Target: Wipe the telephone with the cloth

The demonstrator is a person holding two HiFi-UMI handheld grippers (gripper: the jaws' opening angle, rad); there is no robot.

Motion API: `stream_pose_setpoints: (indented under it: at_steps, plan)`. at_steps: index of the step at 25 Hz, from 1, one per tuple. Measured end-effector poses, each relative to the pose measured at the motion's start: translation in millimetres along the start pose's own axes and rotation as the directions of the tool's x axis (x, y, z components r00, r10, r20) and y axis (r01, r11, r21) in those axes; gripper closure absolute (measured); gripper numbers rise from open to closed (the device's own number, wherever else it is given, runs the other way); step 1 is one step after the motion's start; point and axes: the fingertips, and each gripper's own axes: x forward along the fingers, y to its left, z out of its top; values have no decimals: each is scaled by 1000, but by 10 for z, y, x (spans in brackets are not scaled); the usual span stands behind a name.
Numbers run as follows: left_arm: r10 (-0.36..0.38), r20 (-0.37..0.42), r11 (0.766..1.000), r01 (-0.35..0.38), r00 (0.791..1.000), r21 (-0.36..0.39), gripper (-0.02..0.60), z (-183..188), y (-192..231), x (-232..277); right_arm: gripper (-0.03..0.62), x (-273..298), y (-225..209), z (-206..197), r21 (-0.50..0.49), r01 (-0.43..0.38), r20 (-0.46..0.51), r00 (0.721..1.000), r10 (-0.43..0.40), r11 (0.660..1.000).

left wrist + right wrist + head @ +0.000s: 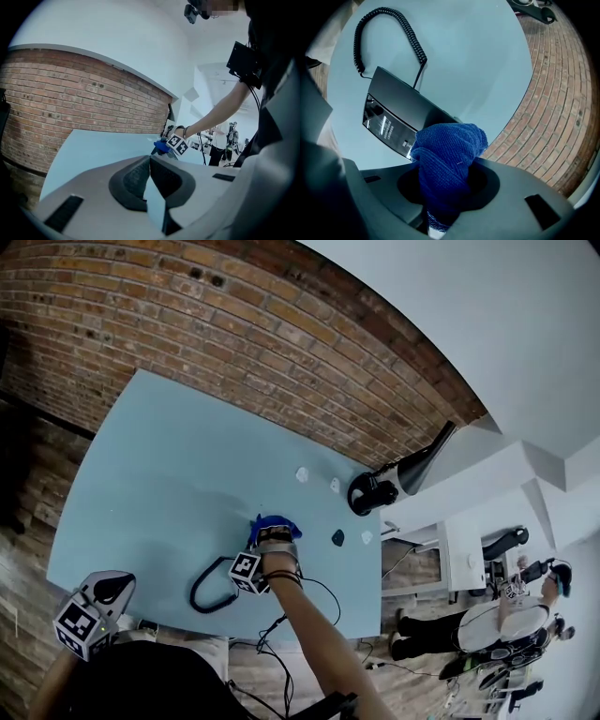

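pale blue table [169, 456] set against a brick wall [234, 324]. telephone [398, 115] lies close to the table's near edge, right of middle, with its coiled cord [384, 28] looping beside it along that edge. right gripper [440, 187] clenched on bunched blue cloth [447, 150], which overlaps the telephone's display end; contact unclear. left gripper [150, 159] at the near left corner, jaw tips together, nothing between
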Motion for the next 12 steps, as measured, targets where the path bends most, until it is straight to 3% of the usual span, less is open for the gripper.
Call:
stream_pose_setpoints:
  at_steps: [12]
  plan:
    - [20,-2,1000,-20,1000,6,574,-53,112,-73,450,12,16,-33,-35,13,-23,1000,-13,999]
